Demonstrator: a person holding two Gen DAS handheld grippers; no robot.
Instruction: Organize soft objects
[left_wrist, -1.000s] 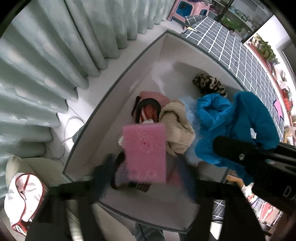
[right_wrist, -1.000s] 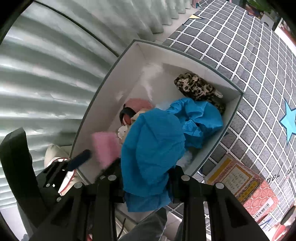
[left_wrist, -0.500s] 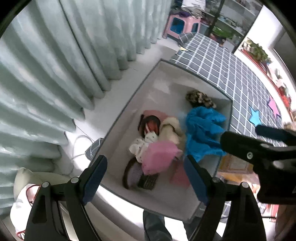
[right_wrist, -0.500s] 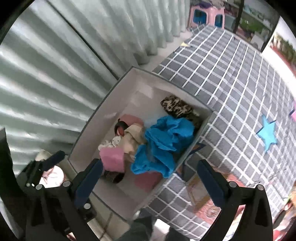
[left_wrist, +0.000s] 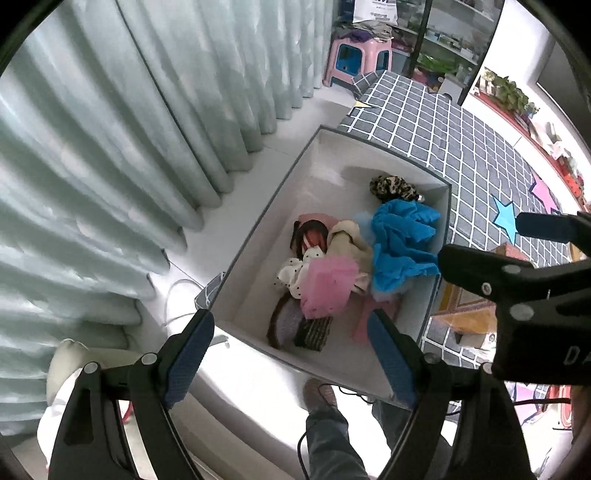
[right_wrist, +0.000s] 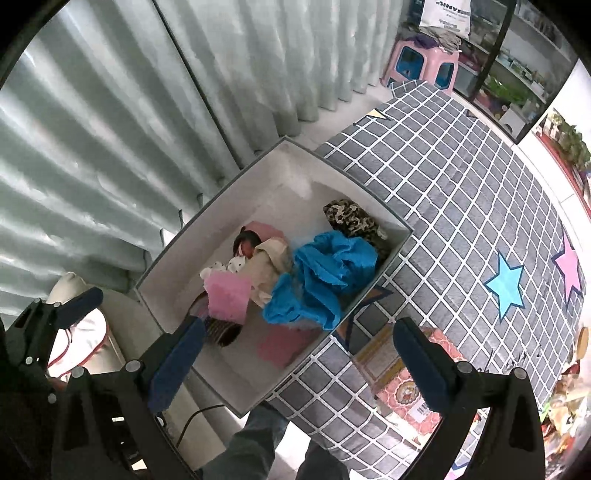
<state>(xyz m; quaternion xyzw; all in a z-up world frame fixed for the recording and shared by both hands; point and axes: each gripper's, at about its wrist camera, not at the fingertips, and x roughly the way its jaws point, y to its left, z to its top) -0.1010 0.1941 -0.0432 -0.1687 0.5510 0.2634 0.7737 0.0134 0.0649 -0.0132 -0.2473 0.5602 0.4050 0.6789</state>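
My left gripper (left_wrist: 291, 349) and right gripper (right_wrist: 301, 352) both hang wide apart, holding nothing, above the box (right_wrist: 218, 214). Below and ahead of them, the pink sponge (left_wrist: 327, 286) and blue cloth (right_wrist: 321, 280) lie inside it.

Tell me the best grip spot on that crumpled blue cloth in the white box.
Probably pinch a raised fold at the top of the crumpled blue cloth, coming straight down from above. It lies heaped inside the white box, whose walls block side approaches, and folds stand proud.
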